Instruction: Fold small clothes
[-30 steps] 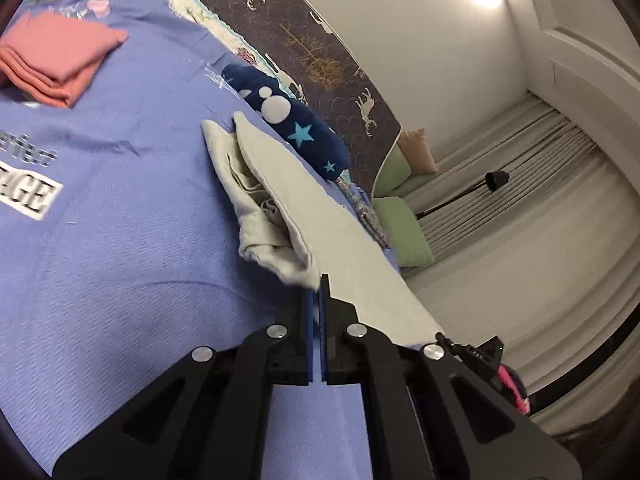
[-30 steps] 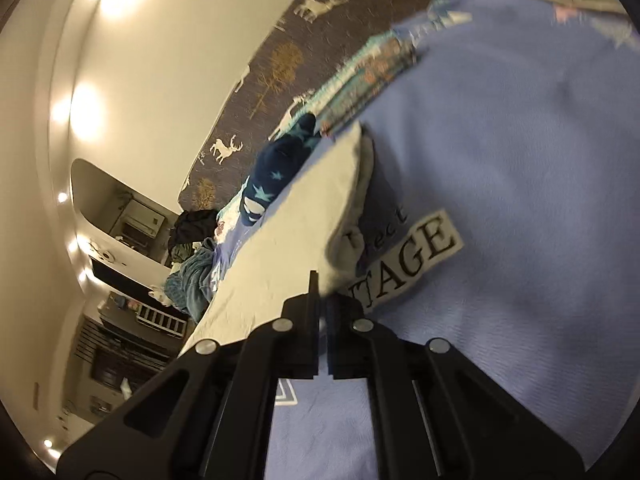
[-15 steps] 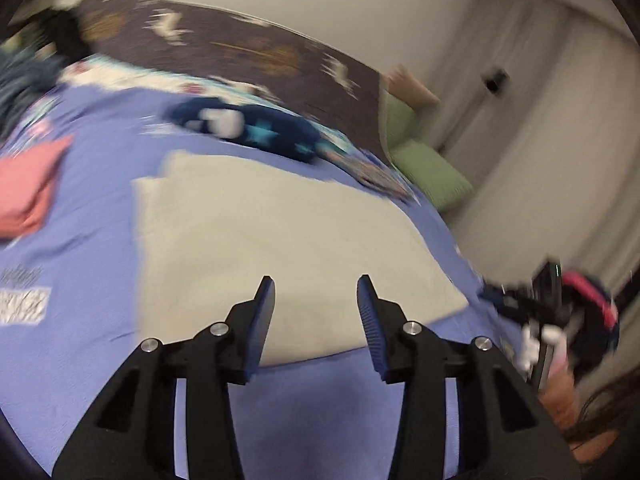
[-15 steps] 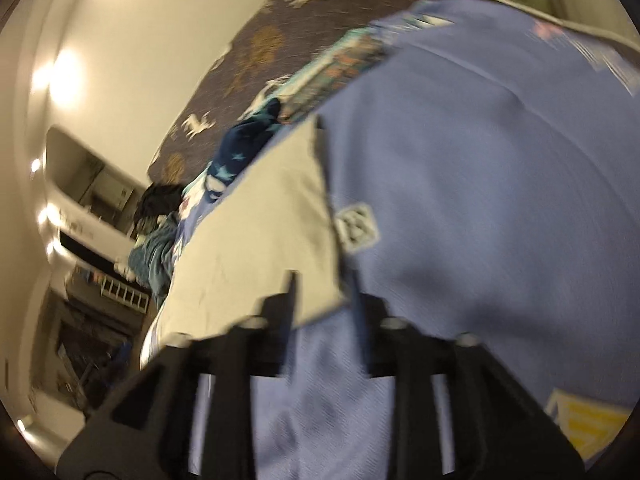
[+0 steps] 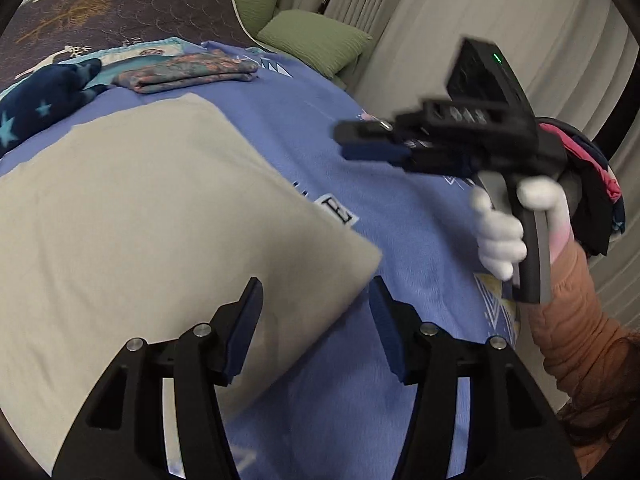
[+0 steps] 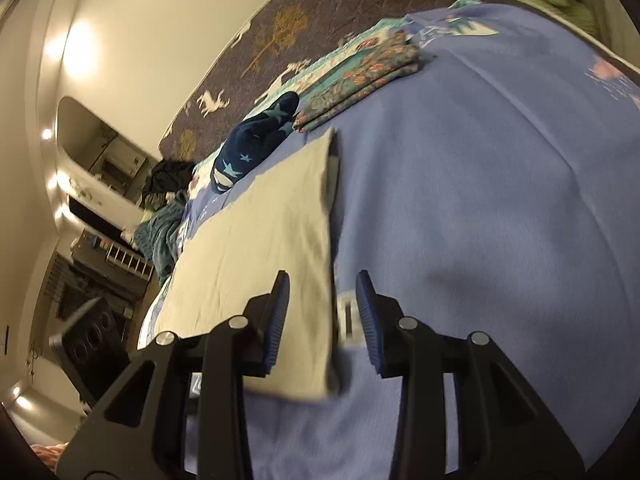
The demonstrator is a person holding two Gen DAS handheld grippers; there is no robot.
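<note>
A beige garment (image 5: pixel 140 220) lies flat on the blue bedspread (image 5: pixel 360 92), folded over into a smooth rectangle. My left gripper (image 5: pixel 316 292) hovers at its near right corner; the jaws are opening, and the corner lies below the gap with no pad pressing on it. In the left wrist view my right gripper (image 5: pixel 346 142) hangs over the bedspread in a white-gloved hand (image 5: pixel 500 236), blurred. In the right wrist view the beige garment (image 6: pixel 272 232) runs away from my right gripper (image 6: pixel 322 280), which is open over the garment's edge and holds nothing.
A folded patterned cloth (image 5: pixel 188 72) and a navy star-print garment (image 5: pixel 40 104) lie along the bed's far side, against a dark deer-print cover (image 5: pixel 120 0). Green cushions (image 5: pixel 316 40) and curtains (image 5: pixel 440 20) stand beyond. An orange sleeve (image 5: pixel 576 312) is at the right.
Both grippers went from shut on the beige garment to open. The garment dropped and now lies flat. My left gripper swung along it to its right corner.
</note>
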